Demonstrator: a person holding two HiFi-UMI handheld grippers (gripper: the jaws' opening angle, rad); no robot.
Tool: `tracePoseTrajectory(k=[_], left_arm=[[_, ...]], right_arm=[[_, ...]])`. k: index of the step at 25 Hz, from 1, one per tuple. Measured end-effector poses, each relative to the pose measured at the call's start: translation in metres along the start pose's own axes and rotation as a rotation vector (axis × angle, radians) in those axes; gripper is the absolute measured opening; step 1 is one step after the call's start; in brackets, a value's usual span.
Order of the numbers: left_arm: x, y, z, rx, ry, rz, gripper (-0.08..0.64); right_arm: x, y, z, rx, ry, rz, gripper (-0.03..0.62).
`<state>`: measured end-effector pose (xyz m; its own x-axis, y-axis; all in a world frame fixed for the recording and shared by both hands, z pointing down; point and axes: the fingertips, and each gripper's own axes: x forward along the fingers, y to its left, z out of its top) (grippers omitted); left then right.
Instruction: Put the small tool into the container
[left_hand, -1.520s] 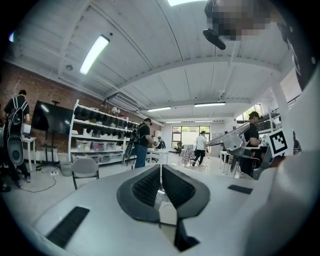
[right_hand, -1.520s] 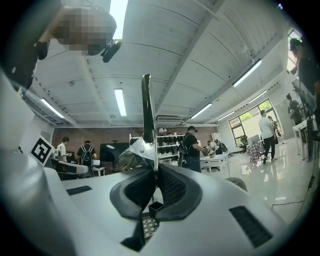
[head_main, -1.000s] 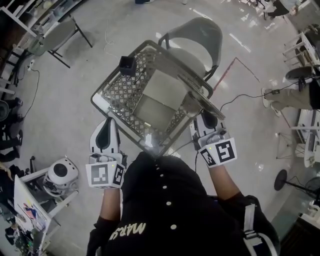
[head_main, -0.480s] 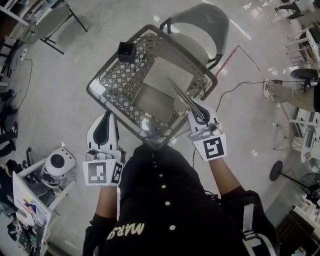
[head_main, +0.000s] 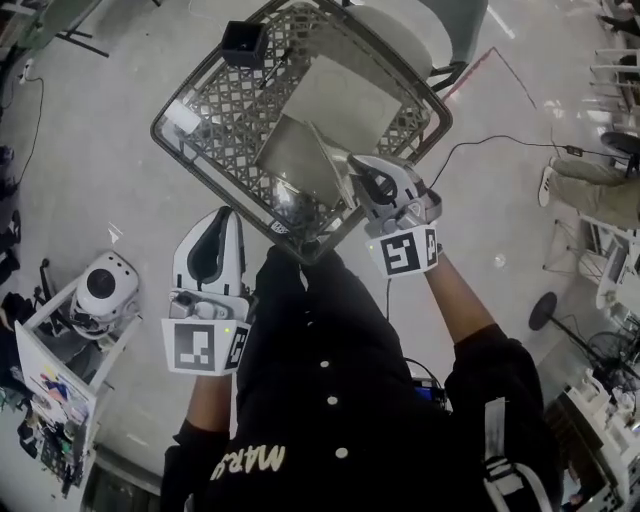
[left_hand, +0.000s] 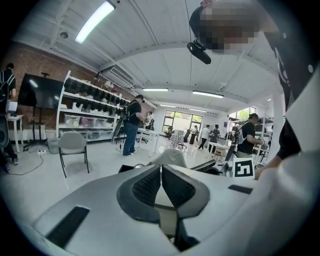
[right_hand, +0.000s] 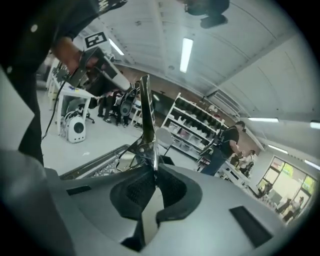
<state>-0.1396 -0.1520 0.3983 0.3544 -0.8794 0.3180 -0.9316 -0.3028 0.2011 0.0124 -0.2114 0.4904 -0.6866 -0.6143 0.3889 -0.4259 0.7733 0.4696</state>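
Far left, on the floor (head_main: 90, 170): a white machine (head_main: 100, 290) with a round head, well apart from everything else.

Next, the left gripper (head_main: 222, 216), low and just outside the near left side of the basket (head_main: 215, 190), not touching it. Fully closed in its own view (left_hand: 161, 172), pads pressed flat together with nothing between them.

In the middle, the basket itself, a wire mesh container with a thick rim, turned corner-on to the person. At its far left corner, a small black box (head_main: 243, 42). Inside, a flat grey sheet (head_main: 335, 95) across the bottom.

Right of centre, the small tool (head_main: 330, 155): long, thin, bright metal, slanting over the near right part of the basket with its free end pointed in toward the far left. Cannot be told whether that end touches anything inside.

Then the right gripper (head_main: 352, 166), above the basket's near right rim. Closed almost completely on the tool's lower end; in its own view (right_hand: 154, 181) the pads pinch the thin metal between them, and the tool (right_hand: 146, 115) stands straight up out of the grip, with the mesh rim of the basket (right_hand: 90, 170) below and to the left.

Far right: a grey chair (head_main: 395, 25) just beyond the basket, and a black cable (head_main: 480, 145) across the floor.
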Motion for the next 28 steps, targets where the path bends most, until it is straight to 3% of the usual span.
tracePoseTrajectory(k=[9,14,21,28], left_arm=[[0.010,-0.012,-0.047,-0.083,0.080,-0.023,0.034],[0.014,-0.014,-0.067,-0.150,0.105,-0.015,0.034],[0.019,-0.020,-0.096,-0.183,0.140,-0.016,0.034],[0.016,-0.016,-0.120,-0.238,0.177,0.006,0.034]], right_arm=[[0.054,0.054,-0.063,-0.326,0.044,0.220,0.017],[0.079,0.076,-0.096,-0.524,0.048,0.299,0.017],[0.108,0.101,-0.134,-0.740,0.042,0.338,0.017],[0.121,0.123,-0.154,-1.046,-0.047,0.343,0.018]])
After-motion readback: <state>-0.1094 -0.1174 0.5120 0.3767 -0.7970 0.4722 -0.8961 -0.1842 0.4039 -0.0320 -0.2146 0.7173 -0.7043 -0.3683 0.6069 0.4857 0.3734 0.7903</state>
